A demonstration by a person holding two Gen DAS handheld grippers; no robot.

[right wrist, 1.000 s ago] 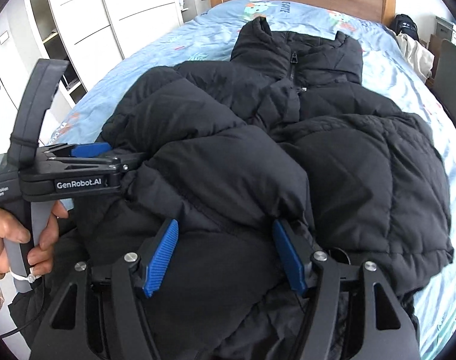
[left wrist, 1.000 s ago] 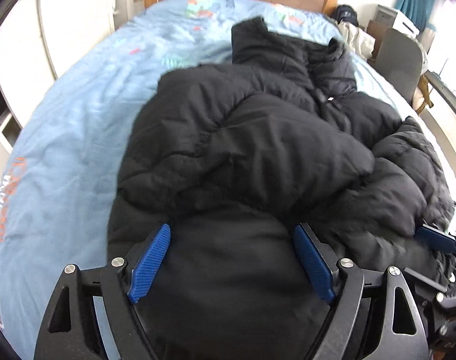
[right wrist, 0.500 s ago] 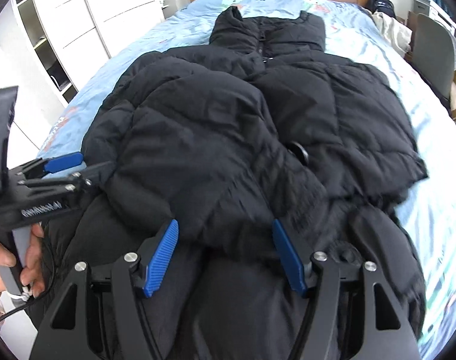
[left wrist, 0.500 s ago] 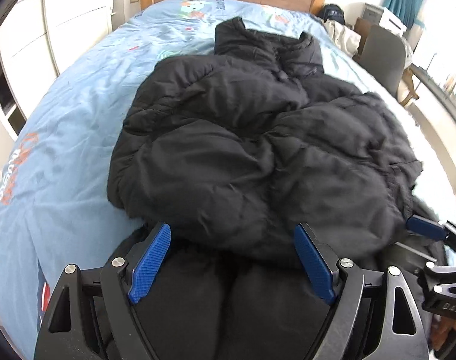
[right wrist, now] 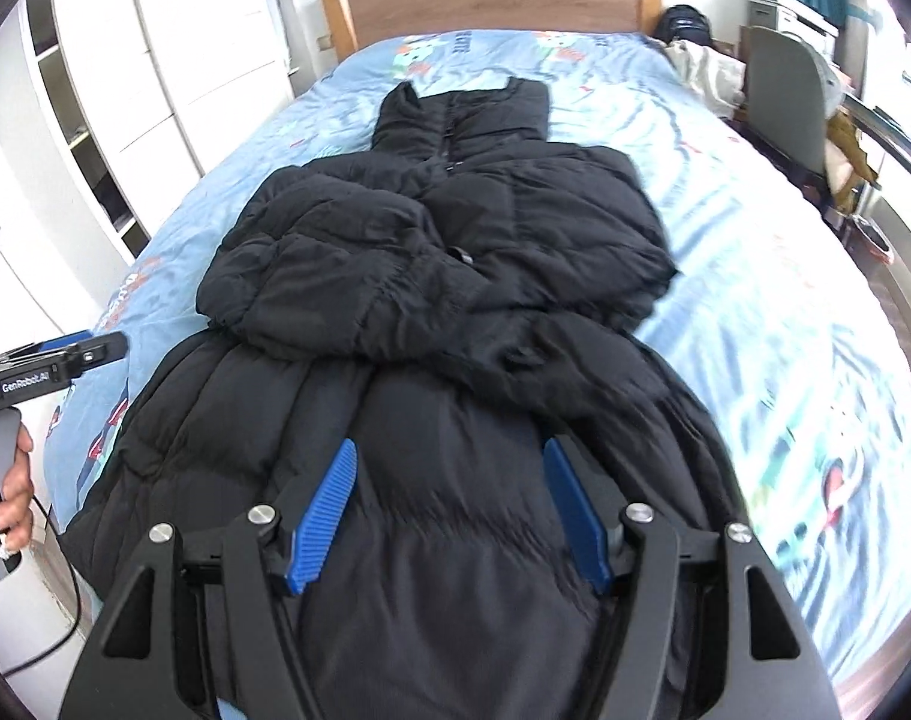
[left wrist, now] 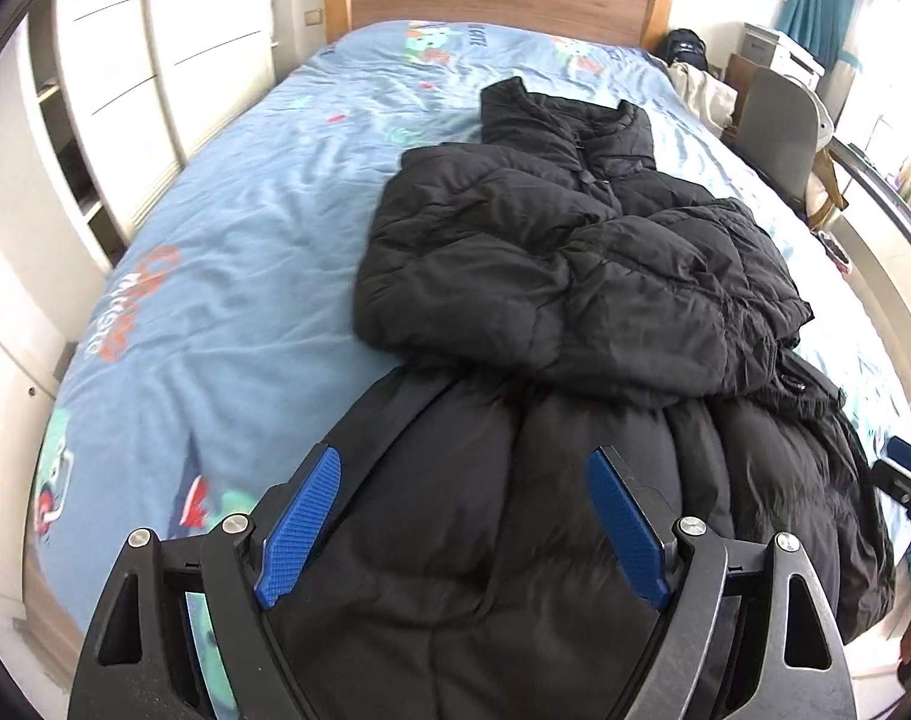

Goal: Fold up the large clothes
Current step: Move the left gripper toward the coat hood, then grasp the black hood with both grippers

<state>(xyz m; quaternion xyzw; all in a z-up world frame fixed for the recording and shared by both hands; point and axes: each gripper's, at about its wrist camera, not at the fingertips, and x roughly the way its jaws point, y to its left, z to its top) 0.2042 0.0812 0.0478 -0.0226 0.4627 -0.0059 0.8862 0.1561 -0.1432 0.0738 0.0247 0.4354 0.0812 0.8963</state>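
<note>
- Lying lengthwise down the middle of both frames, the black quilted puffer coat rests on the light blue printed bedsheet; its collar points at the wooden headboard at the top, and its hem fills the bottom of each view.
- Both sleeves look folded in across the chest, so judging by that, the lengthwise fold is what remains.
- Left gripper: blue pads apart, with coat fabric spanning the gap between them. Whether the hem is pinched or merely lies beneath, I cannot tell.
- Right gripper: pads likewise apart with the lower coat between them, and grip is equally unclear. The person's hand holds the other tool at the left edge of this view.
- Risk: the slick, puffy shell could slip out of a loose hold, dropping the hem partway.
- Risk: lifting the hem unevenly would likely skew the fold and drag the tucked sleeves loose.
- Risk: trapped air may spring the bulky layers open again once released.
- Risk: the hem hangs near the bed's bottom edge, so its weight could pull the coat off.
</note>
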